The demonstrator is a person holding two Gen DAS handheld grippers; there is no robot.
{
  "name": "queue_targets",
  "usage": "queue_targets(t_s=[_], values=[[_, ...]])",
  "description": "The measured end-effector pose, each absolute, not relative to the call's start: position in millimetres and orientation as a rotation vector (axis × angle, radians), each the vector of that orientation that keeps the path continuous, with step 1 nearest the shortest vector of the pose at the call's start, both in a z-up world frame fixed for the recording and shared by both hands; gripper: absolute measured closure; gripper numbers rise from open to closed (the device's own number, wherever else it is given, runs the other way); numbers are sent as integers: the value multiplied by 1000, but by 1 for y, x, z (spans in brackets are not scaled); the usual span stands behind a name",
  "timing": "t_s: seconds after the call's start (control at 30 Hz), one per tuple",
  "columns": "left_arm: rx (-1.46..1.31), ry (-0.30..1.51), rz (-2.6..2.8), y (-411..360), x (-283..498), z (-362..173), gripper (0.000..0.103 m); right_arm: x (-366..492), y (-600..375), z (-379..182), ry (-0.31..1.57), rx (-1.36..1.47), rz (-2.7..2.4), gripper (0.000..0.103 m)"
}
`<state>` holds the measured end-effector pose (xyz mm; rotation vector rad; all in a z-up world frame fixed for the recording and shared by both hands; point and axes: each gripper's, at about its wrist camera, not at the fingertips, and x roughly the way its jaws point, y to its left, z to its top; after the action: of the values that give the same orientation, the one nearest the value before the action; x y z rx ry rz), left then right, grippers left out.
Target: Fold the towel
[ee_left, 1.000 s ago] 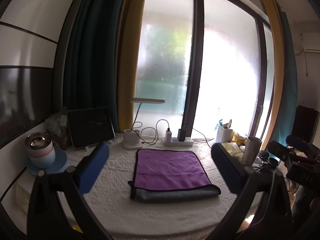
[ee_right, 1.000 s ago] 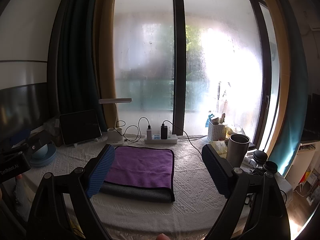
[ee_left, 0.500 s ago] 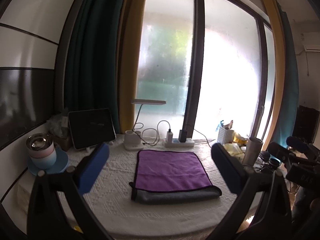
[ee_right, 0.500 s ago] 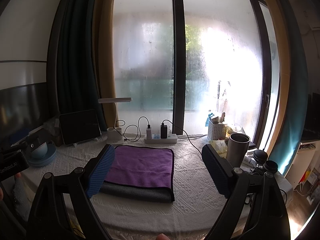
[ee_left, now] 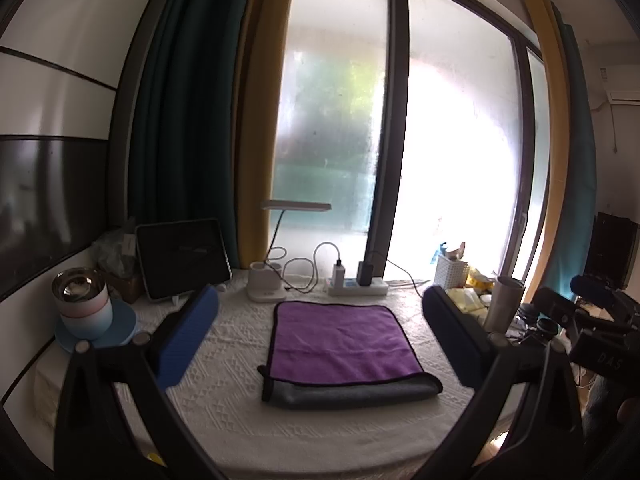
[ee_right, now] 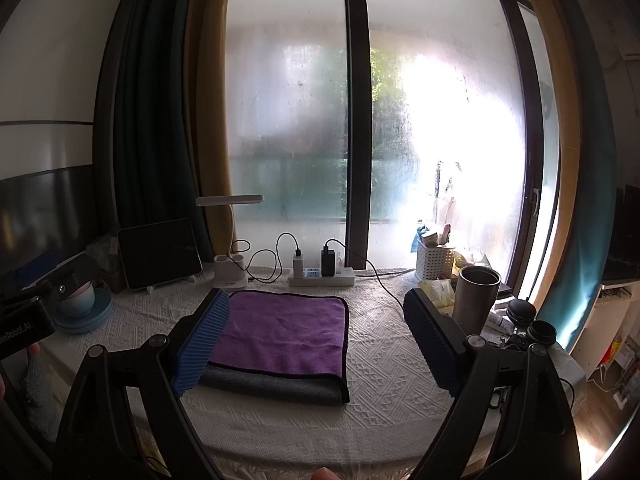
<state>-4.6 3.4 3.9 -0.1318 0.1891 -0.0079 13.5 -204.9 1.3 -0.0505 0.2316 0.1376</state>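
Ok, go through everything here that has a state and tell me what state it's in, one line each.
towel: folded, lying flat, not held
left gripper: open, holding nothing
right gripper: open, holding nothing
tablet: propped up, screen dark
desk lamp: off
steel tumbler: upright, no lid
power strip: two chargers plugged in

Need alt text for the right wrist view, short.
A purple towel, folded with its grey underside showing along the near edge, lies flat on a white textured tablecloth between the open right gripper fingers, untouched. Behind it sit a power strip, tablet and steel tumbler before a bright window.
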Motion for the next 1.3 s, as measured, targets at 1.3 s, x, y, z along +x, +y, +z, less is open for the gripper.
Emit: queue_targets(t_s=[1.3], values=[[-137, 186, -5, 6, -7, 2, 0, 14, -203, -5, 238, -47, 137, 12]])
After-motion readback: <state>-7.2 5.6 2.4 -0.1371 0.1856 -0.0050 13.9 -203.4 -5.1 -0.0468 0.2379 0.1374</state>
